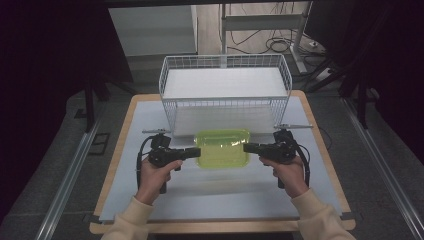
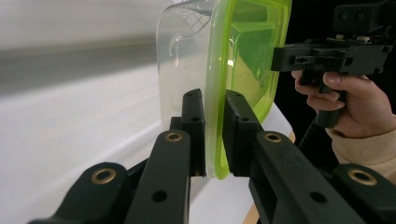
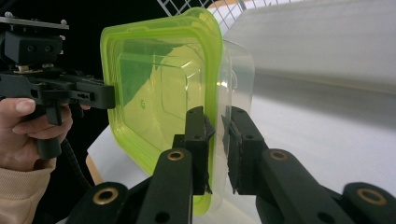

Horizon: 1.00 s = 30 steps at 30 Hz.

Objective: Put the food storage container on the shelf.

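My left gripper (image 1: 192, 152) and right gripper (image 1: 248, 148) each pinching a side rim of the lidded green box (image 1: 222, 148), lid up, long axis left-right, mid-table (image 1: 215, 197), wire basket (image 1: 225, 90) just beyond, dark room.

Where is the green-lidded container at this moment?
In the high view, the container sits mid-table, just before the wire basket, between the left gripper and right gripper.
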{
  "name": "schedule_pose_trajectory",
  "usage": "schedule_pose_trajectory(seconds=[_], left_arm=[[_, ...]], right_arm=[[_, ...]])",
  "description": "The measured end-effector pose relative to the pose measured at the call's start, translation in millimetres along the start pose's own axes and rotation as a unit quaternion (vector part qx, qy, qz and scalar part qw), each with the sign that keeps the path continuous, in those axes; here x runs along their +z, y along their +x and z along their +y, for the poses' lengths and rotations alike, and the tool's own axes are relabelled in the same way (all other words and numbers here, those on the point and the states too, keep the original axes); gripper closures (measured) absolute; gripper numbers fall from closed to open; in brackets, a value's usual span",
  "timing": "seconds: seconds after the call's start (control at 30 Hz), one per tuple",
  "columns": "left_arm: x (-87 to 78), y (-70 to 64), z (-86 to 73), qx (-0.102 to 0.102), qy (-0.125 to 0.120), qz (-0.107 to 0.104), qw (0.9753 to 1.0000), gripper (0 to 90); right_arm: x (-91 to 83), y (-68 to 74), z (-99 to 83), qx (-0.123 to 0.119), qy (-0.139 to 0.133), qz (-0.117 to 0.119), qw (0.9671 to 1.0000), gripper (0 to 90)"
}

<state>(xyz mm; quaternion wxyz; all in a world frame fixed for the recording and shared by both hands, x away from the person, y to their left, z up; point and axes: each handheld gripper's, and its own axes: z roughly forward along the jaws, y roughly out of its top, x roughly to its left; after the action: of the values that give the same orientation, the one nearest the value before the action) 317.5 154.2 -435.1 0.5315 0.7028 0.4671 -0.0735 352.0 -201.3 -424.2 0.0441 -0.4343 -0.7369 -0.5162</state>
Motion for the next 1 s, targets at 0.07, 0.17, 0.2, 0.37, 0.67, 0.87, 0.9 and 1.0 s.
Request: schedule_pose_trajectory(seconds=[0.07, 0.17, 0.2, 0.37, 0.67, 0.87, 0.9, 1.0], left_arm=[[-1.0, -2.0, 3.2, 0.001, -0.003, -0.002, 1.0000, 80.7], [-1.8, -3.6, 7.8, 0.004, -0.003, -0.003, 1.0000, 80.7], [-1.9, -4.0, 9.2, 0.004, -0.004, -0.002, 1.0000, 80.7], [-1.9, -6.9, 14.6, 0.007, -0.006, -0.001, 1.0000, 80.7], [-9.1, -12.6, 25.1, 0.009, -0.013, -0.002, 0.9999, 80.8], [-14.1, -16.0, 32.6, 0.012, -0.019, -0.002, 0.9997, 80.8], [-15.1, -16.9, 34.5, 0.012, -0.020, -0.001, 0.9997, 80.8], [-17.0, -19.0, 38.9, 0.015, -0.023, 0.000, 0.9996, 80.8]], right_arm=[[-2.0, 1.4, 2.9, -0.002, -0.002, 0.001, 1.0000, 79.8], [-4.7, 3.1, 7.4, -0.004, -0.004, 0.000, 1.0000, 79.8], [-5.2, 3.4, 8.6, -0.004, -0.005, 0.000, 1.0000, 79.8], [-7.9, 3.5, 14.0, -0.003, -0.007, 0.001, 1.0000, 79.9], [-11.7, 10.6, 25.7, -0.012, -0.015, 0.000, 0.9998, 79.8], [-13.3, 16.1, 35.3, -0.018, -0.018, 0.000, 0.9997, 79.8], [-13.7, 16.8, 36.6, -0.018, -0.018, 0.000, 0.9997, 79.8], [-14.8, 18.7, 41.5, -0.022, -0.021, -0.001, 0.9995, 79.8]])
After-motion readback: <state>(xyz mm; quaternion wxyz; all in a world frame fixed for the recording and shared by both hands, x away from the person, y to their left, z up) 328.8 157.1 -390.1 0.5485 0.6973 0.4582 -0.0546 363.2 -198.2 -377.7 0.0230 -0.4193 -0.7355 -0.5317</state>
